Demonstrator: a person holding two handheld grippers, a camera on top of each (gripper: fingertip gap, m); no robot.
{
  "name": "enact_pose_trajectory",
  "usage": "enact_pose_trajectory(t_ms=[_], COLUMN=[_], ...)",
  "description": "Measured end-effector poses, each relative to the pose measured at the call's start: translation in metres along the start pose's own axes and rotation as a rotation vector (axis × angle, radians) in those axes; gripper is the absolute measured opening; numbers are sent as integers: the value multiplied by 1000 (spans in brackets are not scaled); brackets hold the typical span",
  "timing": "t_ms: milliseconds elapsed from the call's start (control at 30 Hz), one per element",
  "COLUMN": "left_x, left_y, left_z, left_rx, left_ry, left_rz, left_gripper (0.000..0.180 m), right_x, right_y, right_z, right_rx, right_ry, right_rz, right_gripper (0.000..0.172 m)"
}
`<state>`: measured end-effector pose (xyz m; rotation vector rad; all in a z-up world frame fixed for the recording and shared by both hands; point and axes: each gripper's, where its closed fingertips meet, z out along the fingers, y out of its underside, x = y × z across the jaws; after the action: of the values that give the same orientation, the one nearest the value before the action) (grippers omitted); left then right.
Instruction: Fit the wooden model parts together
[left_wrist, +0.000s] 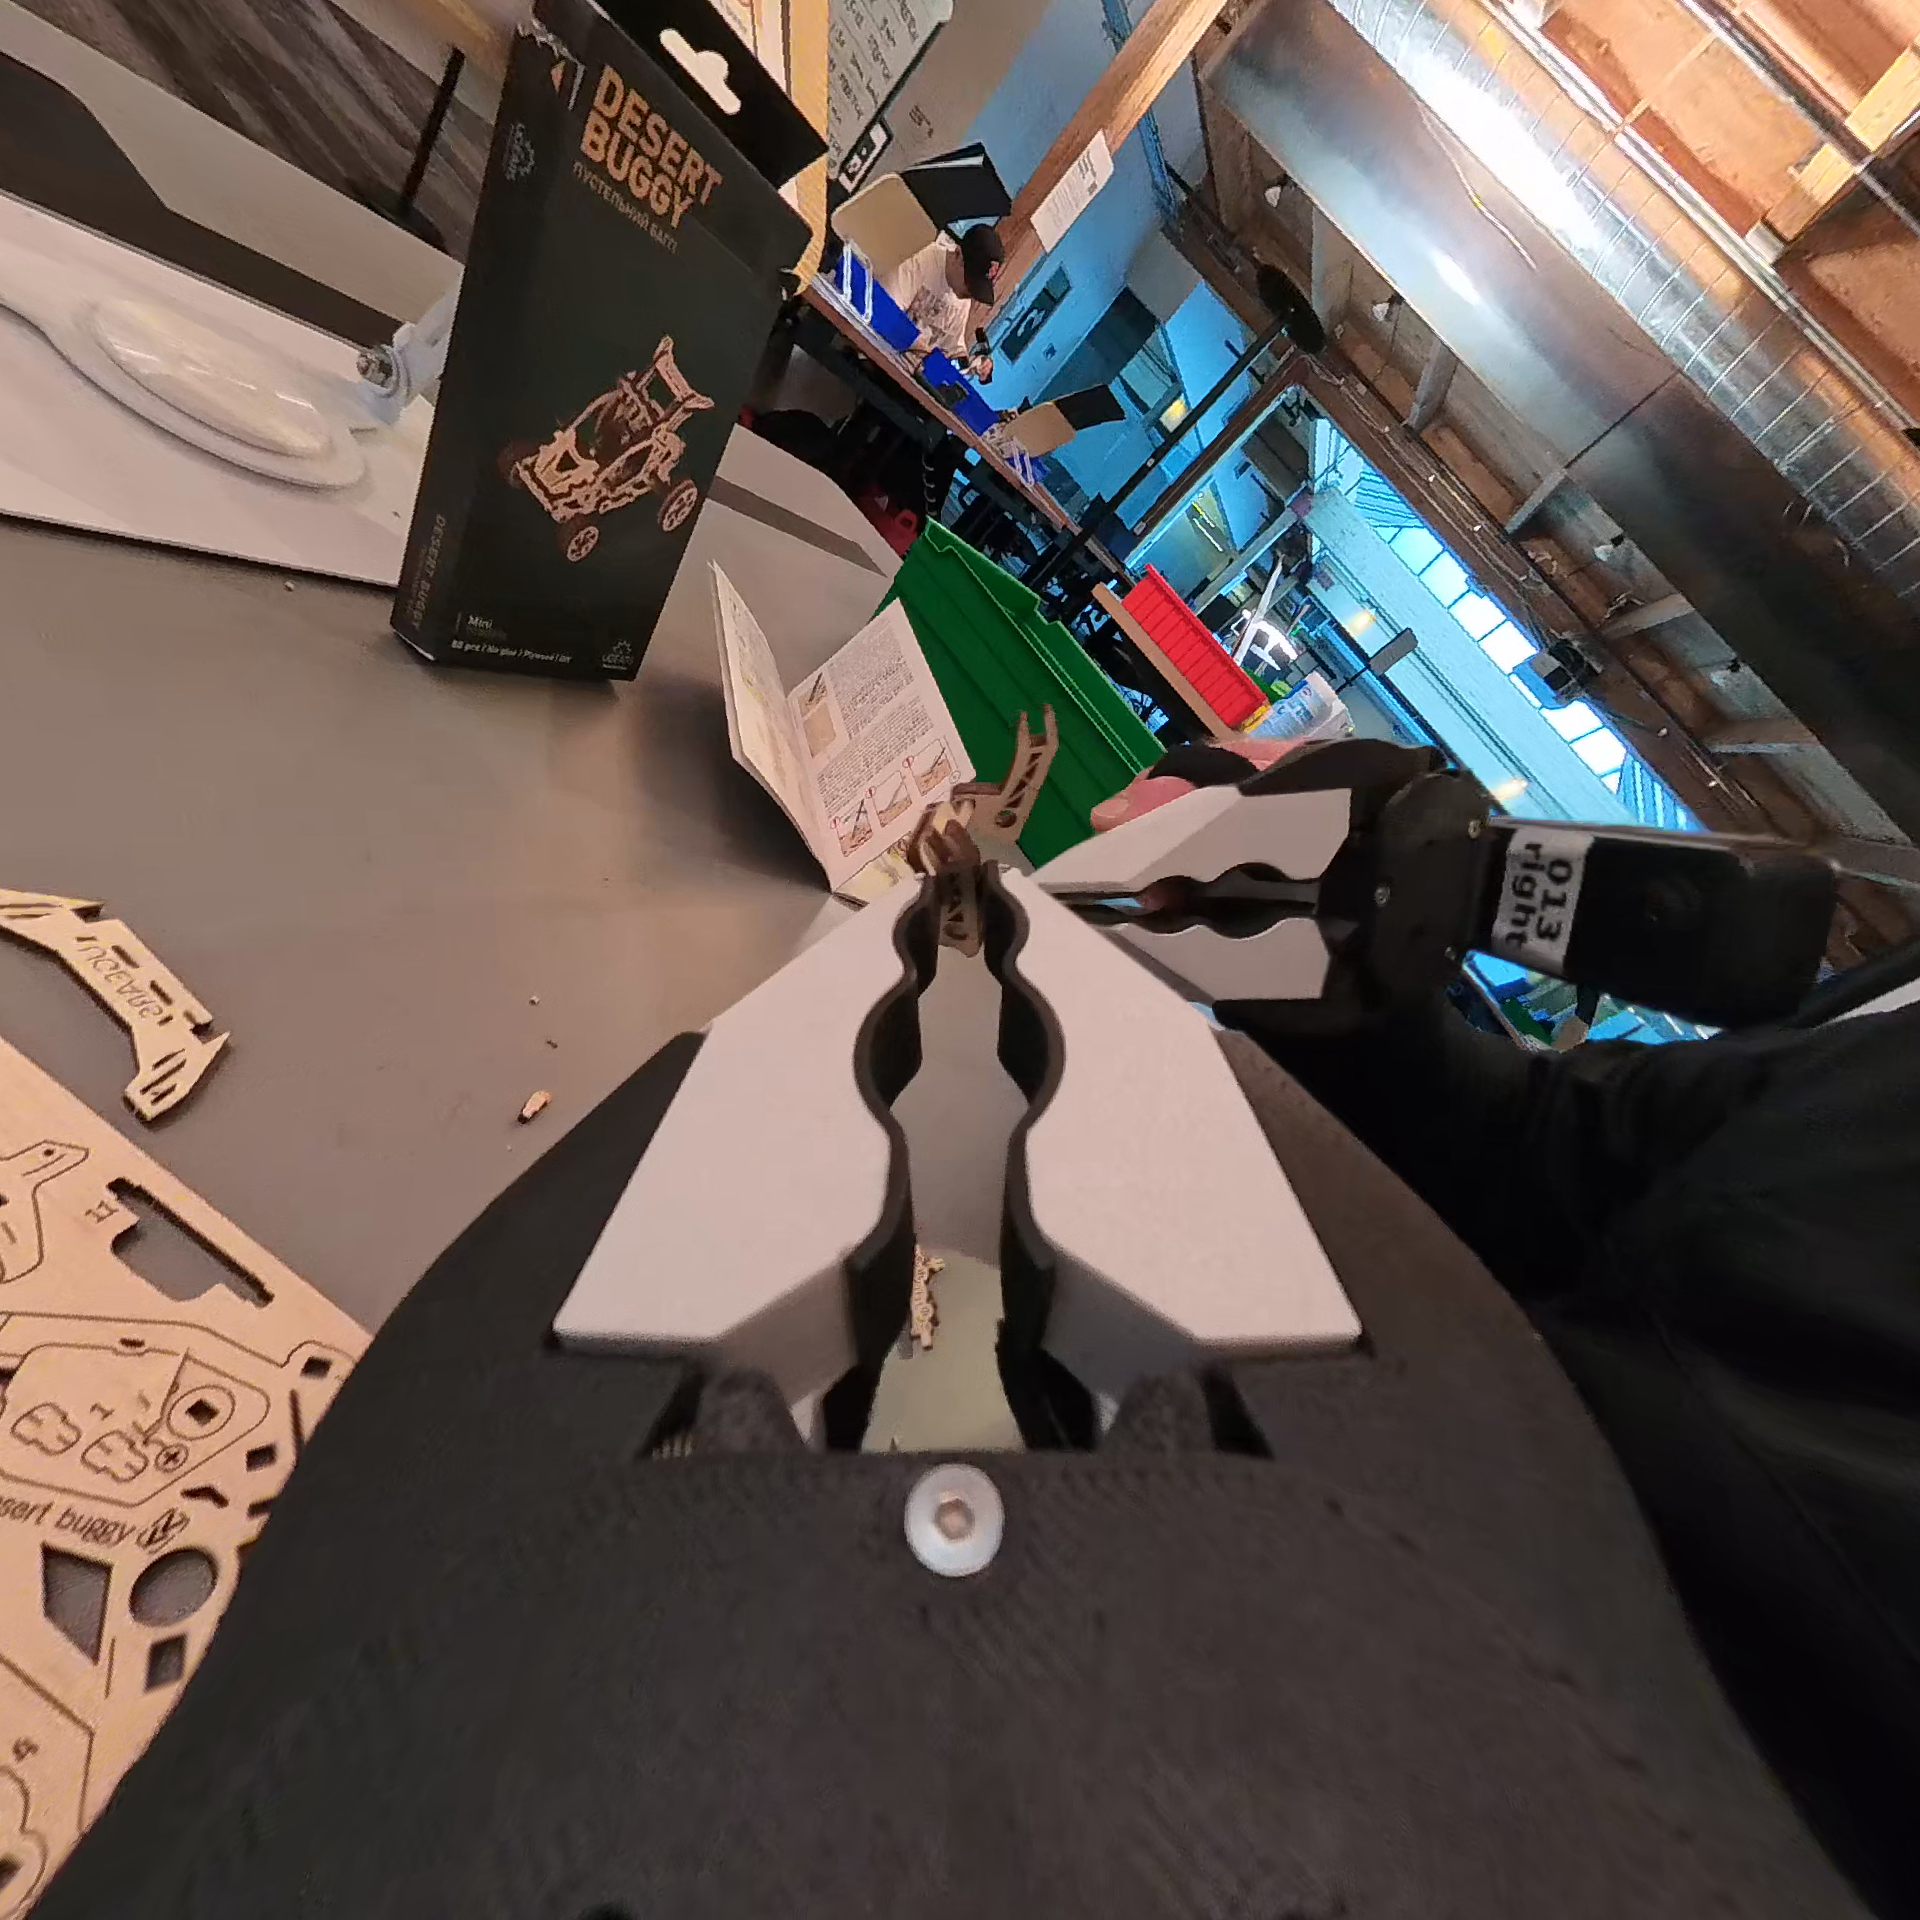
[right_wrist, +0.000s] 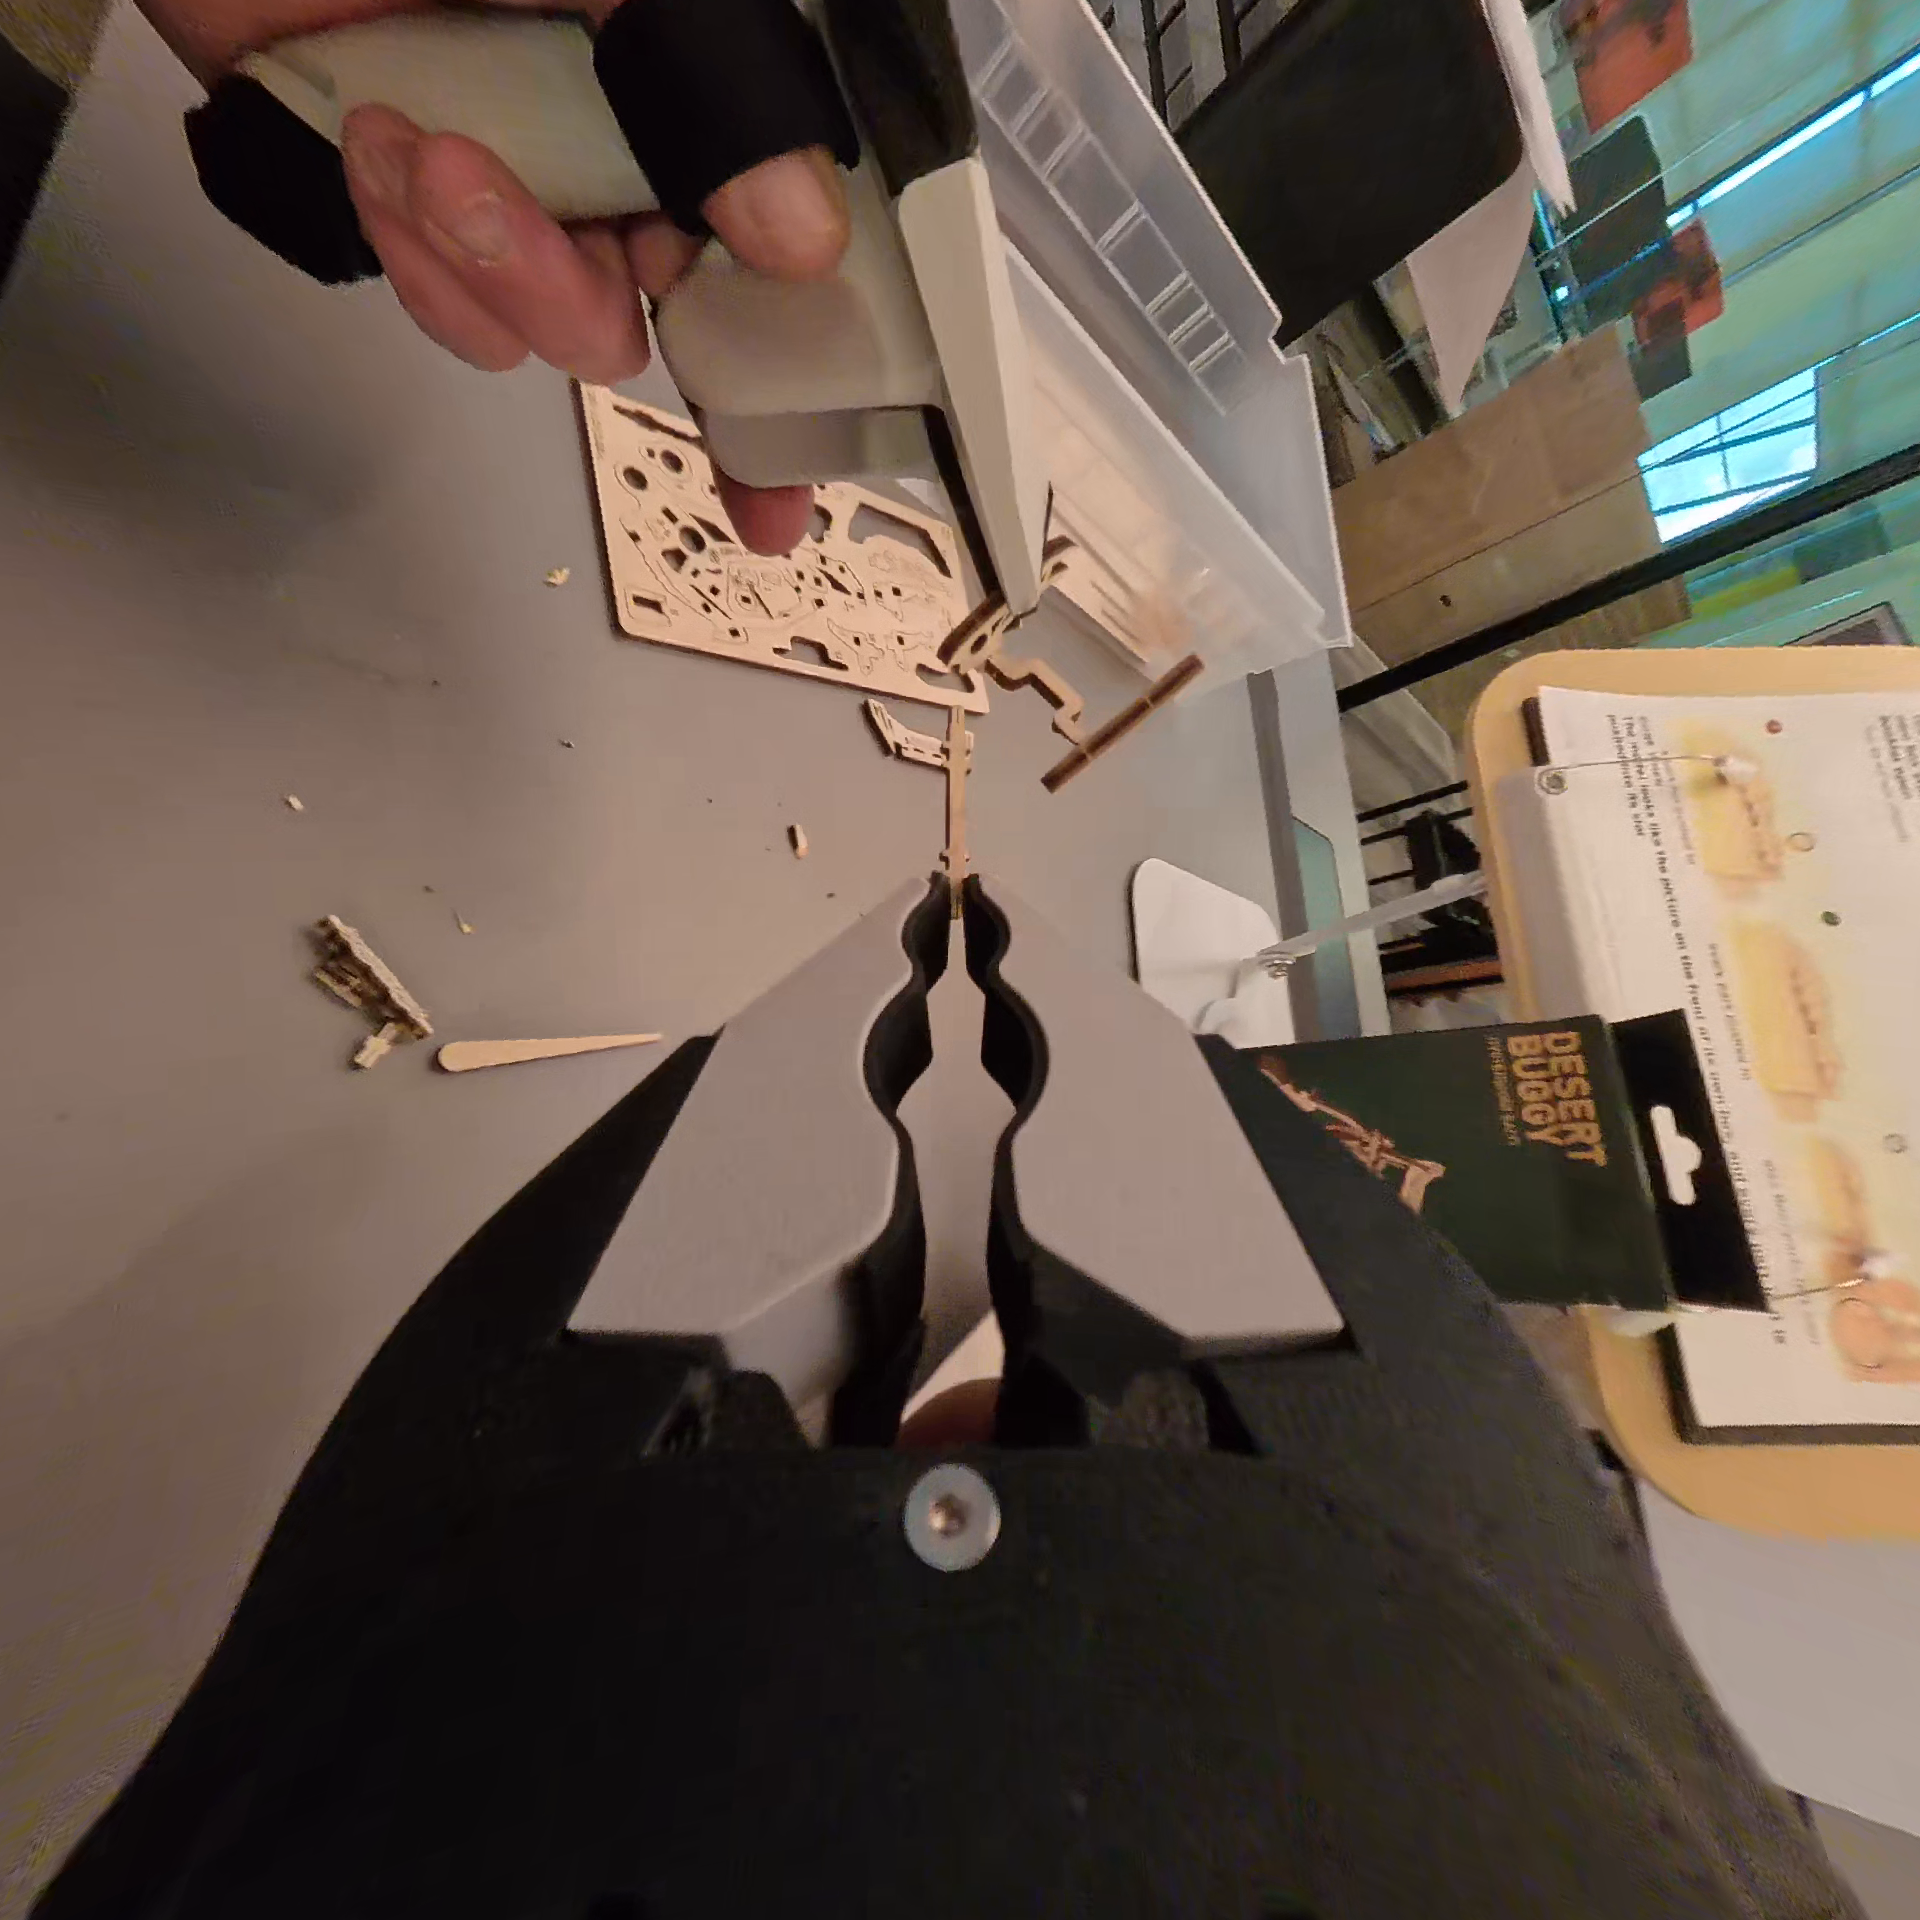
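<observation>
Wooden strip (right_wrist: 954, 800) pinched at right tool (right_wrist: 954, 902) tip

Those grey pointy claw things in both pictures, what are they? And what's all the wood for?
They are hand-held pinching tools, not a robot. A person squeezes one in each hand, and a small camera on each looks along its two fingers, giving the two pictures. The left gripper pinches a small brown stepped wooden assembly. The right gripper pinches a thin pale wooden strip by its end. On the grey table lie a pale plywood sheet with cut-out shapes, a loose curved wooden piece, wood crumbs, a dark model box and a folded paper instruction leaflet.
</observation>
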<state>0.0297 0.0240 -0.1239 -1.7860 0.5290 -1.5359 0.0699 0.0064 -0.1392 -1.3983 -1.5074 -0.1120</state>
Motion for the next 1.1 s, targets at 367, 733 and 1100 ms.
enact_pose_trajectory(t_ms=[367,733,1100], left_x=[-10,-30,-22], left_y=[5,21,29], left_z=[12,12,15], left_rx=[-60,-146,-175], left_ry=[-66,-181,-120], left_rz=[-13,110,157], left_gripper=[5,5,6], right_x=[2,-63,-22], right_y=[3,74,33], right_z=[6,28,30], right_rx=[-14,-235,49], right_ry=[22,-314,-305], right_rz=[-45,356,669], right_gripper=[0,0,30])
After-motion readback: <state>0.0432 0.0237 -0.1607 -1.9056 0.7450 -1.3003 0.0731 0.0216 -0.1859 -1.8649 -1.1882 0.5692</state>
